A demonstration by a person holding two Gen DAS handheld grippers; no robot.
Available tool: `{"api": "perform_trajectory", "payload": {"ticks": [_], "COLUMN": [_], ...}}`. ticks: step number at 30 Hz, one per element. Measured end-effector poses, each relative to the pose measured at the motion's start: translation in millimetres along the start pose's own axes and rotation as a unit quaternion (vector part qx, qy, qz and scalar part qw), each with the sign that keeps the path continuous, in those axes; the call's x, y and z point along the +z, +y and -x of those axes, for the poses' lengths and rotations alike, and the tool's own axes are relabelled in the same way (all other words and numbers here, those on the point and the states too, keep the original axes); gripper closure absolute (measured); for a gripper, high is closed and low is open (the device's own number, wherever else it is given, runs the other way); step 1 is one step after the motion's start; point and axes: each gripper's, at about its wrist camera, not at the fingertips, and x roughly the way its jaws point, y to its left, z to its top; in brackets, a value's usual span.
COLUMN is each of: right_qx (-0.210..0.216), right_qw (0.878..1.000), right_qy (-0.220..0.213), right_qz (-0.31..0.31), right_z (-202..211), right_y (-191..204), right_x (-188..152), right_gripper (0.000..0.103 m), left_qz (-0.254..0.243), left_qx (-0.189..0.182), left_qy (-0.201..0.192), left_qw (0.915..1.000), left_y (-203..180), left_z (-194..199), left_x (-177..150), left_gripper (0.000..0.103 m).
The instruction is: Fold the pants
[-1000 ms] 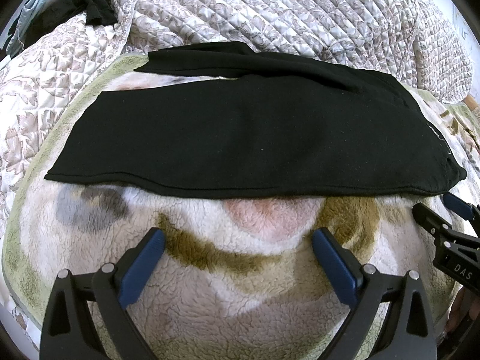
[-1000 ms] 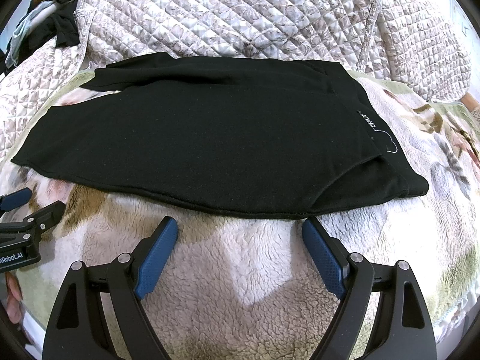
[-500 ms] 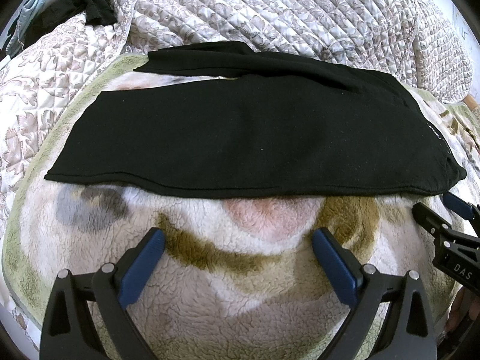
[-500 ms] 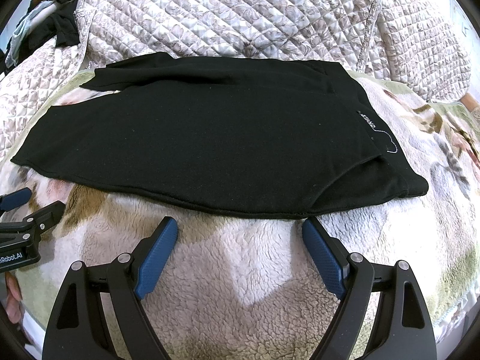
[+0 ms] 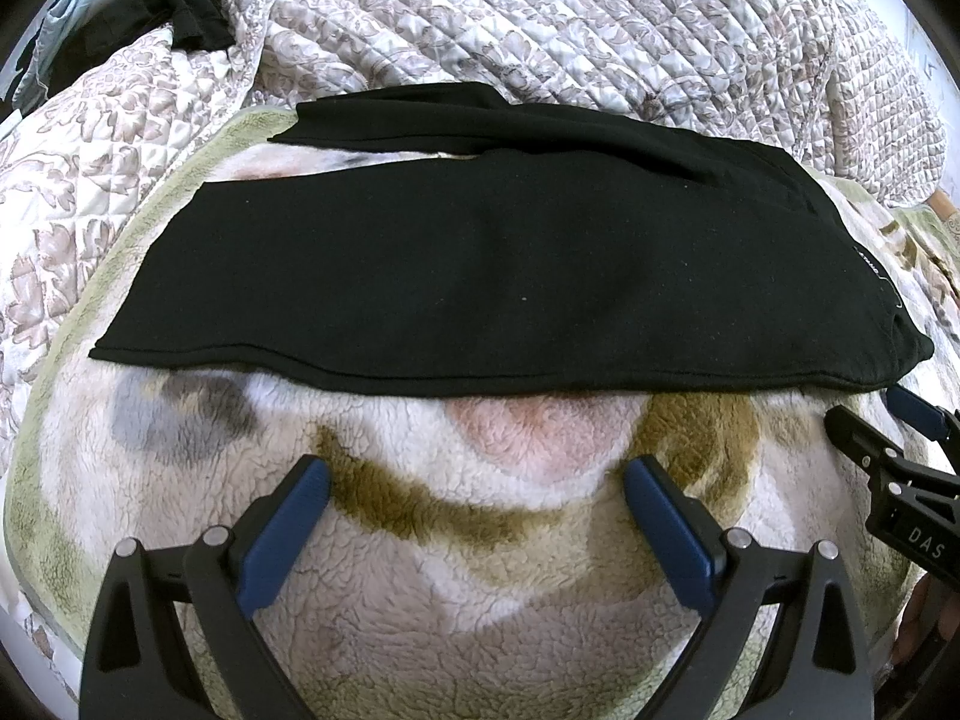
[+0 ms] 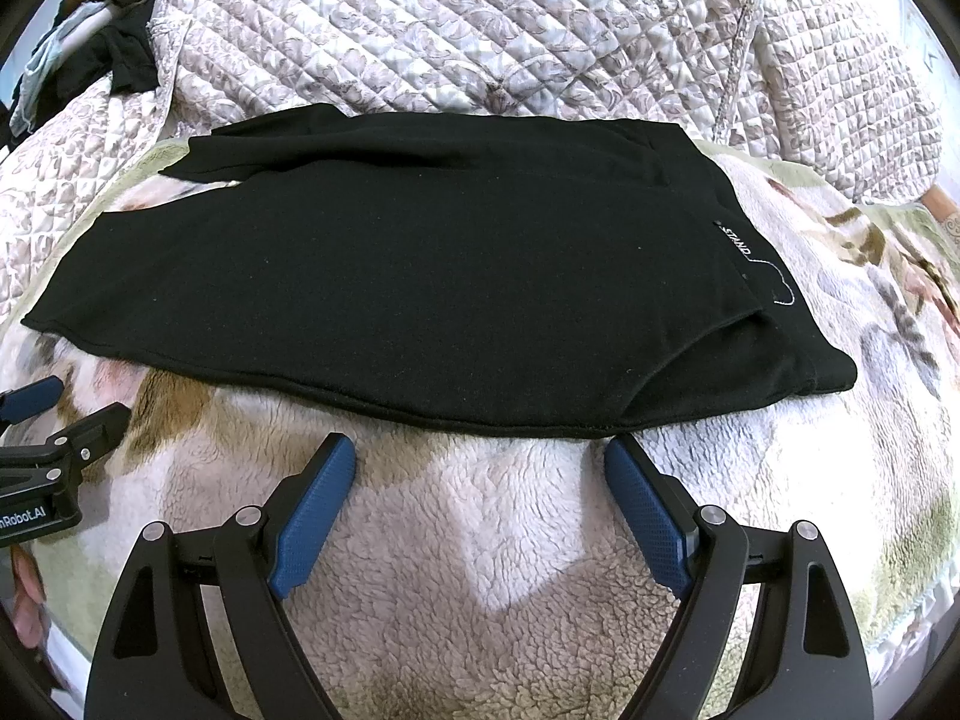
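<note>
Currently spread flat across the middle of both frames: black pants [image 5: 480,264], lying on a fleece blanket [image 5: 510,540] patterned in cream, brown, pink and grey. Laid lengthwise left to right, one leg over most of the other, a strip of the far leg [image 5: 420,120] showing along the upper edge toward upper left. Waistband end at right of the right wrist frame, with a small label [image 6: 737,243] reading "STAND" and a loop of white thread [image 6: 780,294] just beside it. Near hem running as a dark curve just above the blue pads in both views.

Left gripper [image 5: 477,483] released, jaws spread wide, low centre of its own frame, resting over bare fleece just short of the pants' near edge, holding nothing. Same gripper seen at far left edge of the right wrist frame [image 6: 42,414].

Right gripper [image 6: 480,462] likewise released and empty, pads [image 6: 645,516] apart, tips nearly at the hem, not touching cloth. Also visible at right edge of the left wrist frame [image 5: 894,438].

Behind the pants, filling the upper frame: quilted floral bedspread [image 5: 600,30]. Upper left corner: bundle of dark and pale blue clothing [image 5: 150,6].
</note>
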Motion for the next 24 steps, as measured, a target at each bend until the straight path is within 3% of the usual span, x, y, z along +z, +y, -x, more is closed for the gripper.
{"api": "perform_trajectory", "payload": {"ticks": [24], "right_qx": [0.005], "right_qw": [1.000], "right_qy": [0.005], "right_qz": [0.004], "right_z": [-3.7], "right_y": [-1.4], "right_x": [-1.0], "right_gripper": [0.018], "left_qz": [-0.001], "left_qx": [0.000], "left_qy": [-0.004], "left_qw": [1.0000], "left_y": [1.9], "left_z": [-3.4], "left_x": [2.0], "left_gripper": [0.003]}}
